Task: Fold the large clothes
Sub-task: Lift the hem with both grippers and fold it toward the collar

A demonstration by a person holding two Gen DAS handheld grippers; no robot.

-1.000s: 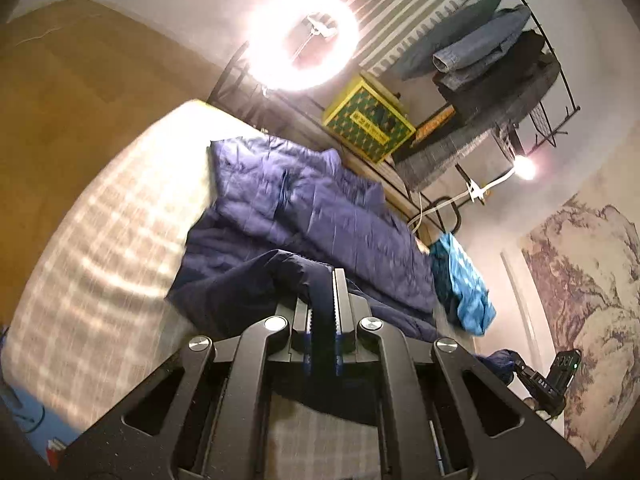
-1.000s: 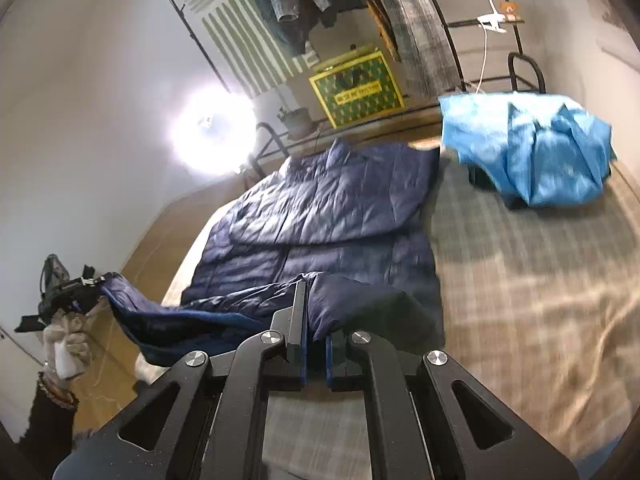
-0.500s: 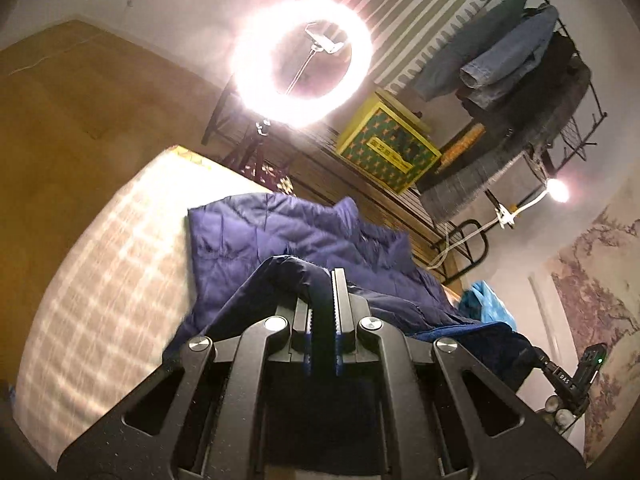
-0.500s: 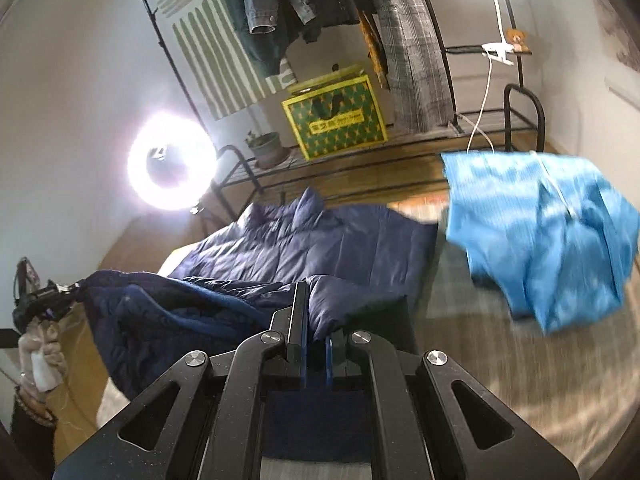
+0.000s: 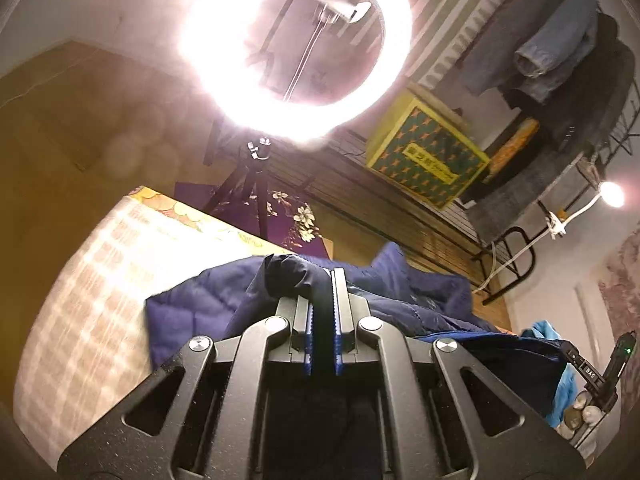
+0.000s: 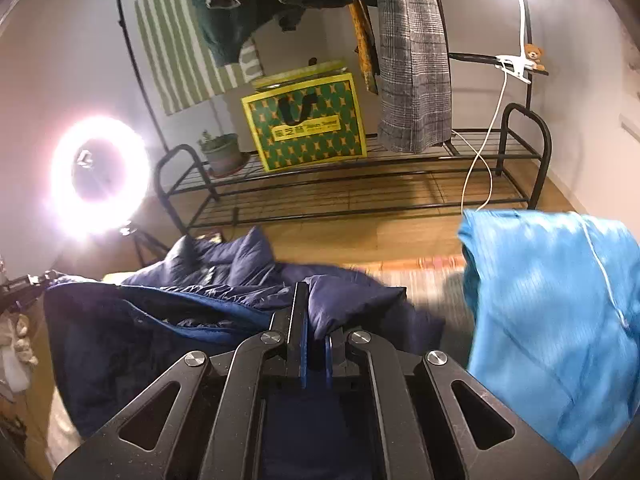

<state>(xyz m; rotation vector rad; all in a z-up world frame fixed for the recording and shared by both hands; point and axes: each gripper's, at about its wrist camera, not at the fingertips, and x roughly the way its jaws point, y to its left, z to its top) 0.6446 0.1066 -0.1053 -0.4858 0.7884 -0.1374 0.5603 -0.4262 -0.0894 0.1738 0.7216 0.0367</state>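
A large navy quilted jacket (image 5: 400, 300) lies on a plaid-covered bed (image 5: 92, 280); it also shows in the right wrist view (image 6: 224, 272). My left gripper (image 5: 325, 280) is shut on a bunched edge of the jacket and holds it lifted above the bed. My right gripper (image 6: 314, 320) is shut on another edge of the jacket. The held hem stretches between the two grippers, raised over the rest of the jacket. The right gripper also shows at the far right of the left wrist view (image 5: 600, 368).
A crumpled bright blue garment (image 6: 560, 320) lies on the bed to the right. A lit ring light on a tripod (image 5: 296, 40) stands past the bed's far end. A black clothes rack (image 6: 360, 184) holds a yellow-green box (image 6: 304, 124) and hanging clothes.
Both grippers have risen and moved toward the far end of the bed, carrying the jacket's near edge up and over the rest of it. The views have tilted upward.
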